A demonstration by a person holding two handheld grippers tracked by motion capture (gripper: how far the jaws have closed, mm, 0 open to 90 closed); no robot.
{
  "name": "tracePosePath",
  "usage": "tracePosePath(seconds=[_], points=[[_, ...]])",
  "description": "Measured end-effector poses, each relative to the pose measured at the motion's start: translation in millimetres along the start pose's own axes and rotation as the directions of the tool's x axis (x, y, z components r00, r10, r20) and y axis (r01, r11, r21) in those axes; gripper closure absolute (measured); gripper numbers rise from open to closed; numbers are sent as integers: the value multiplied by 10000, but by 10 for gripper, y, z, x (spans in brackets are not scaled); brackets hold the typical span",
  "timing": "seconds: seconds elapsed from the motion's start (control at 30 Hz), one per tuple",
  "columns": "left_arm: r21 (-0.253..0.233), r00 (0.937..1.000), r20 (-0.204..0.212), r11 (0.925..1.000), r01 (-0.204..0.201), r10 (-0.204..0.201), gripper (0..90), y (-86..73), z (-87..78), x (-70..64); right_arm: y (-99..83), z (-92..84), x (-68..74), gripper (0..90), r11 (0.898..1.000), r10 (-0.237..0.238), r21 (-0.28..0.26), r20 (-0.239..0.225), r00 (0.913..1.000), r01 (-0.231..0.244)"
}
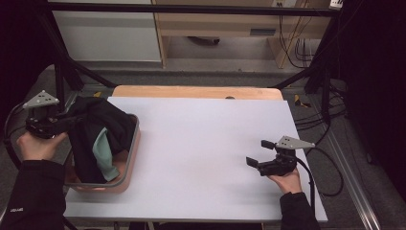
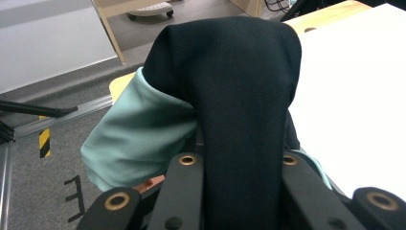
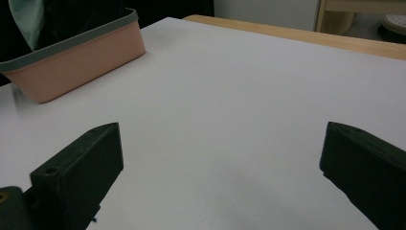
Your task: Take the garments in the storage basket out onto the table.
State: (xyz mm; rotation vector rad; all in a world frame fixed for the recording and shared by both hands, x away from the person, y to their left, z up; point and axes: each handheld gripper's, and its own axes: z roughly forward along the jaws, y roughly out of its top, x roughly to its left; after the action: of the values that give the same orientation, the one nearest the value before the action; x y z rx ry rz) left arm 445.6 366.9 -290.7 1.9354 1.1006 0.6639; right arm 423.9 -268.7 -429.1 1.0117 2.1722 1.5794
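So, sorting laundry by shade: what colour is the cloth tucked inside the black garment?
Pale mint green cloth, clearest in the left gripper view.

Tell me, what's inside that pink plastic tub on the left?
The pink plastic tub holds black cloth with pale green cloth tucked in it. The clothes cover whatever lies below them.

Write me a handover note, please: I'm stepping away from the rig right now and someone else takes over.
Left tongs: shut on the black garment, lifting it out of the pink basket.
Right tongs: open, holding nothing, over the white tabletop.
A mint-green garment hangs with the black one, partly in the basket.
Done: the black garment is gripped and raised.
Left: probably bring the clothes out onto the table.
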Motion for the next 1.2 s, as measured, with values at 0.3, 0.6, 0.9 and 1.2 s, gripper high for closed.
tracePosePath(seconds=[0.3,0.6,0.9,1.2], points=[[-219,10000,69,9997,49,-48,808,52,-90,16,-2,3,-3,16,10000,-14,25,3,10000,14],[-456,9999,160,9989,51,-44,809,104,-174,15,-2,2,-3,16,10000,-3,22,8,10000,3],[-632,9996,286,9980,-20,38,809,184,-237,-15,0,1,-1,16,10000,1,-3,2,10000,-1],[-818,9992,382,9966,-114,145,810,268,-264,-58,1,-3,0,16,10000,9,-13,-3,10000,-9]])
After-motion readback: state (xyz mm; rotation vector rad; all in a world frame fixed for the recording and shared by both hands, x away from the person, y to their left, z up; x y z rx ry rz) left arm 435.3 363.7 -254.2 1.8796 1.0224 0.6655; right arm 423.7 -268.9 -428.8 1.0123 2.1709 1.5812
